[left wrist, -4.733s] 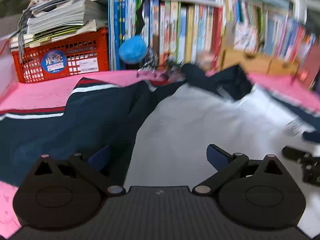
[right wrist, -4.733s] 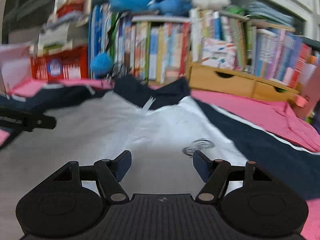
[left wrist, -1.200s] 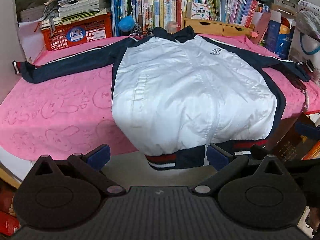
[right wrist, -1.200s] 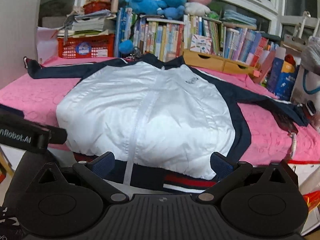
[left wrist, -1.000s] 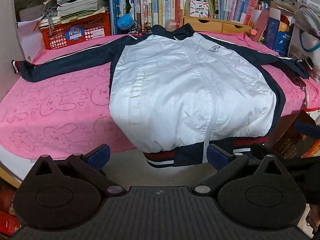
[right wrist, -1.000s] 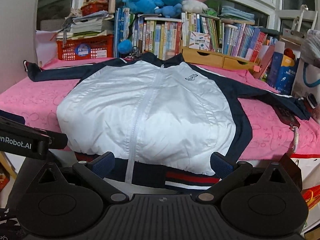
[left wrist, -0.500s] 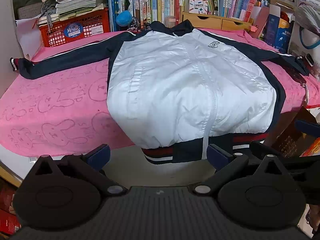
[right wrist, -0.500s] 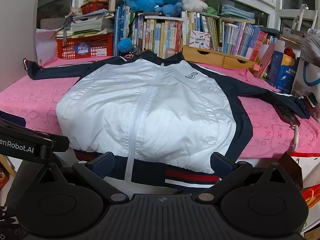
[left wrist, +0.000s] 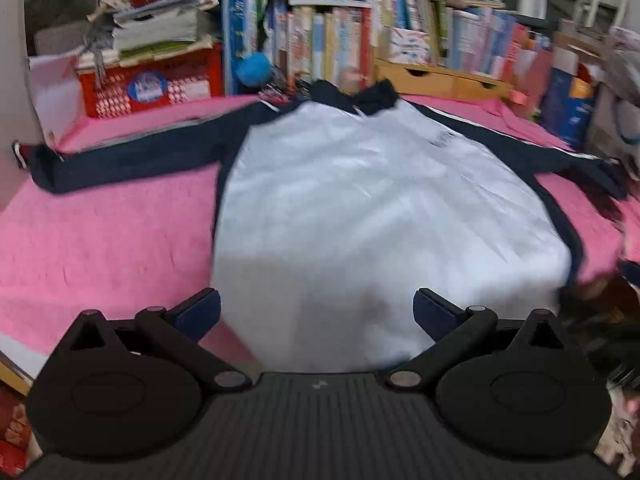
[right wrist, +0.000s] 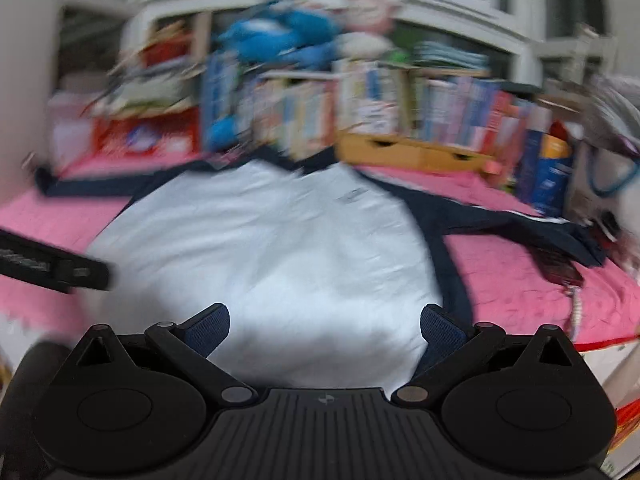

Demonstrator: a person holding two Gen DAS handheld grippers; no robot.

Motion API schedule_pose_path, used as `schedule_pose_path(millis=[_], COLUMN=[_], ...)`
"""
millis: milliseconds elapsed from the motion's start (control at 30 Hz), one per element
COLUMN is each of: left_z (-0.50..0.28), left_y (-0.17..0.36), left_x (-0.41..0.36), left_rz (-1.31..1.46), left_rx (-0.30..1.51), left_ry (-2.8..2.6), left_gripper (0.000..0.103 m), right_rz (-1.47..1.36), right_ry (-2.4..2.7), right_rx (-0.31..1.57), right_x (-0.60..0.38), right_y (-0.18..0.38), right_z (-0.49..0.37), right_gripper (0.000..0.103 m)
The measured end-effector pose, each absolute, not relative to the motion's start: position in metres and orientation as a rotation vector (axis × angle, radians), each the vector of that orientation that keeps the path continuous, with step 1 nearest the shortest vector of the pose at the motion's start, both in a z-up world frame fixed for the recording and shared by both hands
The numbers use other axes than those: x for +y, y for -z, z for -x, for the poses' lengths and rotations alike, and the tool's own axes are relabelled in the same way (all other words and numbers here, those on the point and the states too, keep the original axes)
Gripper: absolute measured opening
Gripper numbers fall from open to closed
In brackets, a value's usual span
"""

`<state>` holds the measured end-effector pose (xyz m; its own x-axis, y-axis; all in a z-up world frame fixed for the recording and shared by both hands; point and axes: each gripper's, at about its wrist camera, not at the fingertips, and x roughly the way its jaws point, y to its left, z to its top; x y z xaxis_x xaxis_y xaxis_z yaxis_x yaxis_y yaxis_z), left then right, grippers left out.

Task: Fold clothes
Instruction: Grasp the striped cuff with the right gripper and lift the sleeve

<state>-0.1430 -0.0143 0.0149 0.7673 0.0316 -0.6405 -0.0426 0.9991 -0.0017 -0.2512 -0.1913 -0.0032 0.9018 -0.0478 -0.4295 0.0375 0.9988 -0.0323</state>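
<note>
Pink cover (left wrist: pixel 100 240) spreads across the tabletop, bare to the left of the garment and in a narrower strip to its right (right wrist: pixel 520 280); its near edge drops away just ahead of both claws. Along the far edge stand a row of books (left wrist: pixel 332 48), a red crate (left wrist: pixel 148 84) at far left and a wooden drawer unit (left wrist: pixel 436 78) at far right, closing off that side.

Jacket (left wrist: pixel 360 208), white-bodied with navy sleeves and collar, lies flat and face up at the middle of the cover. Its left sleeve (left wrist: pixel 132 160) stretches to the left edge; its right sleeve (right wrist: pixel 520 224) reaches toward the right edge; its collar (left wrist: pixel 352 94) points to the books. The lower white body reaches the near edge, directly ahead of both claws.

Left claw (left wrist: pixel 316 308), jaws spread wide and holding nothing, hovers over the jacket's near left part, with its left finger over the pink cover. Right claw (right wrist: pixel 324 326), likewise spread and empty, hovers over the near right part, its right finger close to the navy side band. Both views are motion-blurred; contact with the cloth cannot be told.
</note>
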Motion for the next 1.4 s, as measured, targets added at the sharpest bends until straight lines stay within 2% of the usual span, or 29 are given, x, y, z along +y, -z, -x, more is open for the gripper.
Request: schedule_pose_path(millis=[167, 433, 500, 667, 933, 967, 1000, 1033, 1067, 1200, 1400], left_z=[0.106, 0.044, 0.025, -0.015, -0.019, -0.018, -0.018, -0.019, -0.019, -0.021, -0.019], left_y=[-0.011, -0.002, 0.003, 0.023, 0.038, 0.04, 0.04, 0.04, 0.04, 0.04, 0.04], left_x=[-0.008, -0.002, -0.003, -0.009, -0.005, -0.004, -0.004, -0.005, -0.005, -0.006, -0.003], left_rz=[-0.002, -0.006, -0.008, -0.032, -0.013, -0.01, -0.008, -0.009, -0.008, -0.006, 0.012], left_rx=[0.702, 0.72, 0.735, 0.801, 0.694, 0.676, 0.67, 0.669, 0.668, 0.663, 0.645], left_ry=[-0.071, -0.081, -0.089, -0.111, -0.029, -0.02, -0.02, -0.021, -0.02, -0.016, -0.01], left_gripper=[0.103, 0.103, 0.103, 0.103, 0.103, 0.103, 0.103, 0.103, 0.103, 0.103, 0.103], right_rz=[-0.113, -0.175, -0.189, -0.21, -0.162, -0.144, -0.124, -0.124, -0.13, -0.029, -0.055], right_ry=[0.244, 0.566, 0.618, 0.689, 0.776, 0.789, 0.78, 0.75, 0.738, 0.615, 0.118], right_rx=[0.397, 0.247, 0.252, 0.268, 0.376, 0.383, 0.394, 0.416, 0.427, 0.361, 0.245], right_x=[-0.269, -0.413, -0.451, -0.516, -0.564, -0.563, -0.561, -0.559, -0.553, -0.495, -0.337], right_y=[0.009, 0.009, 0.01, 0.014, 0.027, 0.029, 0.029, 0.028, 0.024, -0.004, -0.067], right_z=[0.215, 0.17, 0.151, 0.102, 0.026, 0.02, 0.015, 0.011, 0.007, -0.005, -0.051], right_gripper=[0.103, 0.101, 0.095, 0.094, 0.094, 0.087, 0.03, 0.009, 0.012, 0.011, 0.011])
